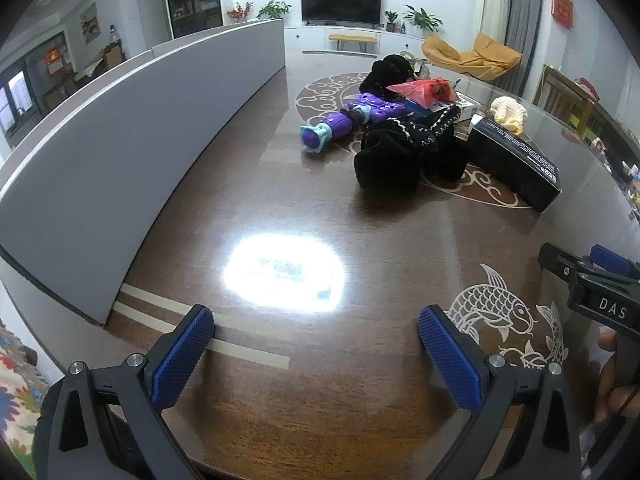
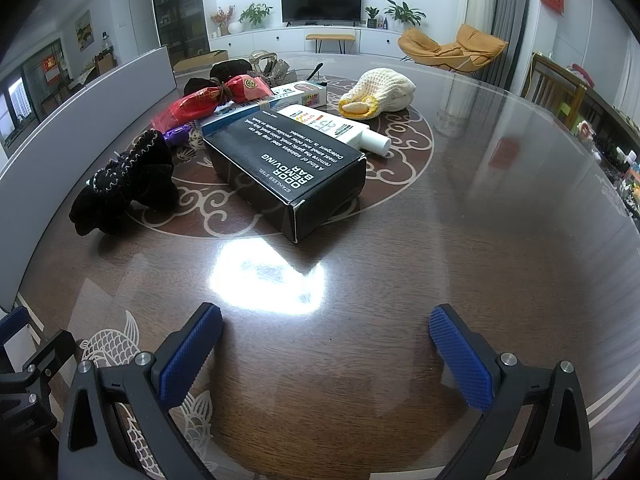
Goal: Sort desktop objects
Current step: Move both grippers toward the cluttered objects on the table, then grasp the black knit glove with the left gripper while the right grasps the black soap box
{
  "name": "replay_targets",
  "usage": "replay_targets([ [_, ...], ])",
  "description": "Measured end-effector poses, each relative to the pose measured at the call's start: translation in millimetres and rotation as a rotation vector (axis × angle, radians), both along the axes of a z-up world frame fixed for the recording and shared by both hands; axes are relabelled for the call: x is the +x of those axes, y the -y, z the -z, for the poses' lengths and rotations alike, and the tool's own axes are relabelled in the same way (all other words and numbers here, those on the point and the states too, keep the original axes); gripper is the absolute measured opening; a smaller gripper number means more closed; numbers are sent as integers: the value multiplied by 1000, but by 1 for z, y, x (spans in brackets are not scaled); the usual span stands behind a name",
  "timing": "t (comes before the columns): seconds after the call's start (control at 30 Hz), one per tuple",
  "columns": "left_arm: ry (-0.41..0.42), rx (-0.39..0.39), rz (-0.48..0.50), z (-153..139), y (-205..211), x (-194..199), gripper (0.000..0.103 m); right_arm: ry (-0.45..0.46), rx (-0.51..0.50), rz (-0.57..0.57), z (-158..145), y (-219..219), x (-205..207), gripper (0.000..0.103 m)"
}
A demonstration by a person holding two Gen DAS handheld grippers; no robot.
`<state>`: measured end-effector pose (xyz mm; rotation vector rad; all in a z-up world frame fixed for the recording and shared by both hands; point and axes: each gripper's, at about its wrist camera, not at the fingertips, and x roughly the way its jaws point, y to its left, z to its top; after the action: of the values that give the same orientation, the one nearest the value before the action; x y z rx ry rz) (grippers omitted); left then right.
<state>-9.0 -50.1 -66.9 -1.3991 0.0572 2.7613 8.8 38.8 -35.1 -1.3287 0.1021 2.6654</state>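
- Hovering low over the counter (image 2: 460,240), both claws spread wide and holding nothing: left claw (image 1: 316,344), right claw (image 2: 326,344).
- Nothing sorted yet by the look of it; the pile sits mid-counter, ahead of both claws and well apart from them.
- Nearest item to the right claw: black box (image 2: 288,176), dead ahead and slightly left. Its long axis runs diagonally, near corner pointing at the claw, far end up-left.
- White tube (image 2: 340,130) lies just behind the box, cap end to the right. Knitted cream pouch (image 2: 380,90) is further back.
- Black scrunchie (image 2: 128,184) sits left of the box, just beside it; the red wrapped packet (image 2: 208,100) and a blue-white carton (image 2: 260,106) lie behind.
- From the left wrist view the scrunchie (image 1: 404,152) and purple toy (image 1: 344,120) are ahead-right; the toy's long axis runs left-right.
- Judgement: right claw is closer to the box. A grab across the short width needs wrist yaw to square the fingers to that diagonal.
- Grey partition (image 1: 120,152) bounds the left side.
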Motion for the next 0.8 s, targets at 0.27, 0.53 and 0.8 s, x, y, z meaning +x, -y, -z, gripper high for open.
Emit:
replay_targets([
  [0.27, 32, -3, 10, -1, -1, -4, 103, 0, -1, 1, 0, 0, 0, 103],
  [0.53, 94, -9, 131, -2, -8, -23, 103, 10, 0, -157, 0, -7, -4, 103],
  [0.8, 86, -30, 289, -4, -31, -80, 103, 11, 2, -288, 2, -29, -13, 103],
])
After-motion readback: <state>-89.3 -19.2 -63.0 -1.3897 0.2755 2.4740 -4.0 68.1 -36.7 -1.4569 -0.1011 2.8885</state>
